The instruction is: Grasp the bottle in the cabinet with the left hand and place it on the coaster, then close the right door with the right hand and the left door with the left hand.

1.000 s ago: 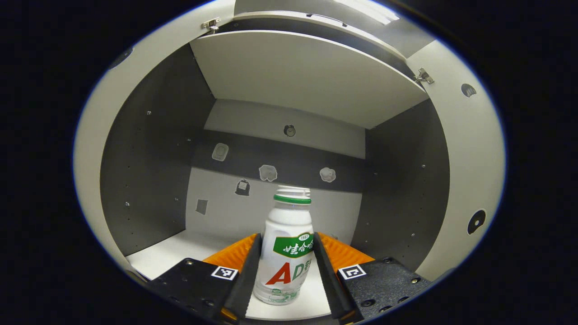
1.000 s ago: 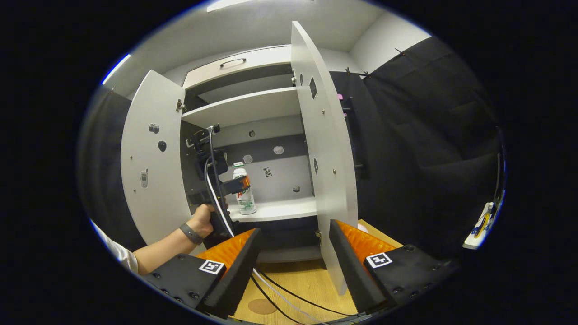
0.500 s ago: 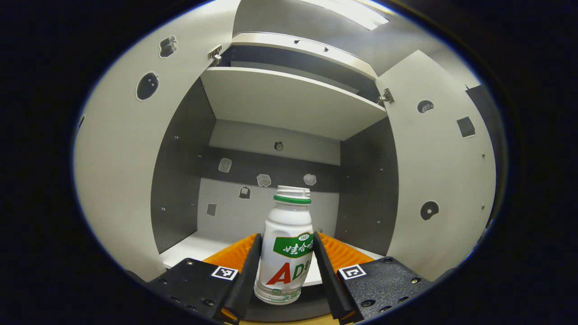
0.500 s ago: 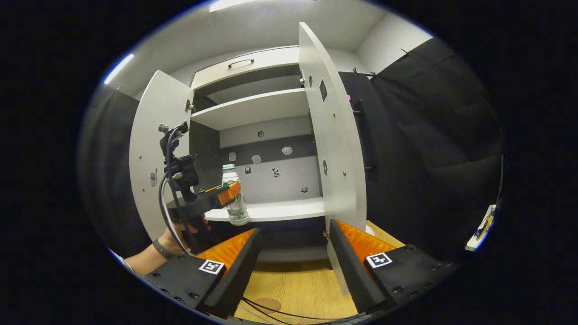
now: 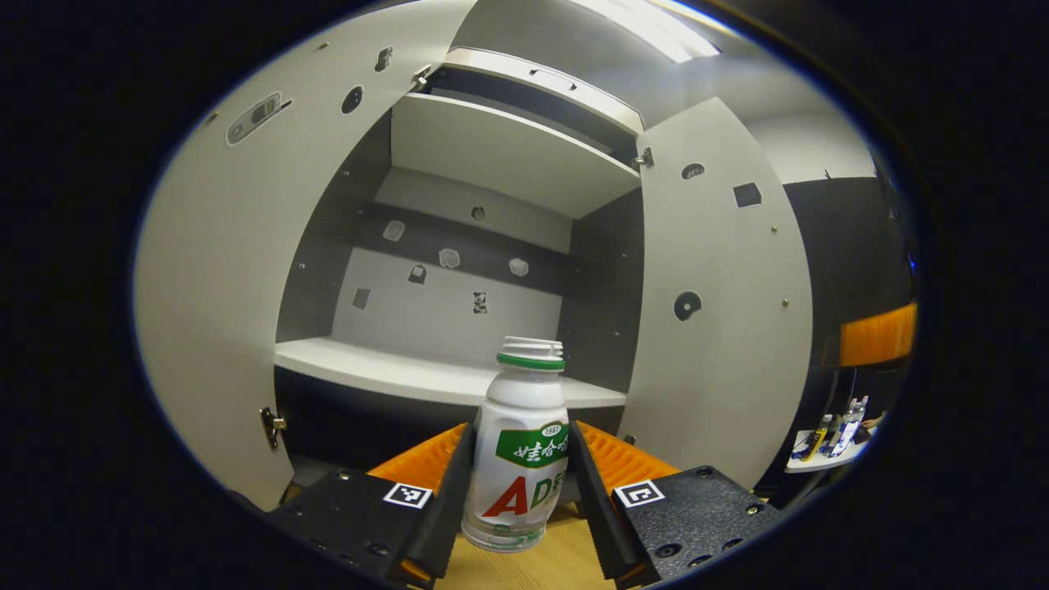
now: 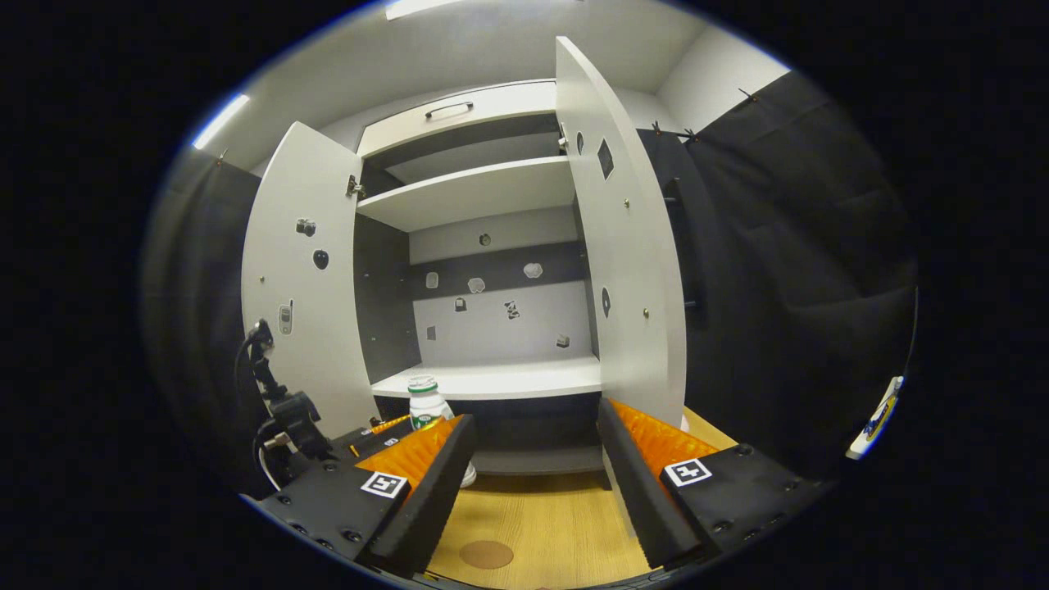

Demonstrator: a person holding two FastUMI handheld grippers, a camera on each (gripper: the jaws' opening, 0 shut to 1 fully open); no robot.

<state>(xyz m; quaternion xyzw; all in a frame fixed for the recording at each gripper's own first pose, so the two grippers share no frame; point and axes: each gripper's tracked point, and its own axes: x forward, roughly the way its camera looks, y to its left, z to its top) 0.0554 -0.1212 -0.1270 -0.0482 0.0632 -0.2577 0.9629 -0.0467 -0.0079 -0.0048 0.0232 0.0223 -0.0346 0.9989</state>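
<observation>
Left gripper view shows me the bottle (image 5: 522, 459) standing upright between my left gripper's (image 5: 518, 483) two fingers. Both fingers press on its sides, so my left gripper is clamped on the bottle. The bottle is white with a green ring under its open top. It is out of the cabinet (image 5: 459, 279) now, in front of the cabinet's lower shelf (image 5: 385, 373) and lower than it. Under the bottle I see the wooden desk (image 5: 565, 565). I cannot tell if the bottle touches the desk.

In the right gripper view, the bottle (image 6: 426, 406) shows in front of the cabinet (image 6: 492, 270), near its left door (image 6: 299, 279). My left gripper (image 6: 393, 430) is there too, partly hidden behind my right gripper's own finger.

The coaster (image 6: 486, 554) is a round brown disc. It lies flat on the desk (image 6: 557, 524) in front of the cabinet, and the bottle is not on it.

My right gripper (image 6: 533, 475) has its fingers apart, with nothing between them. It points at the cabinet from farther back, and the coaster lies between its fingers in the picture.

Both cabinet doors stand wide open. The right door (image 6: 631, 262) swings out toward my right gripper. Small stickers dot the cabinet's back wall (image 6: 500, 315) and both doors.
</observation>
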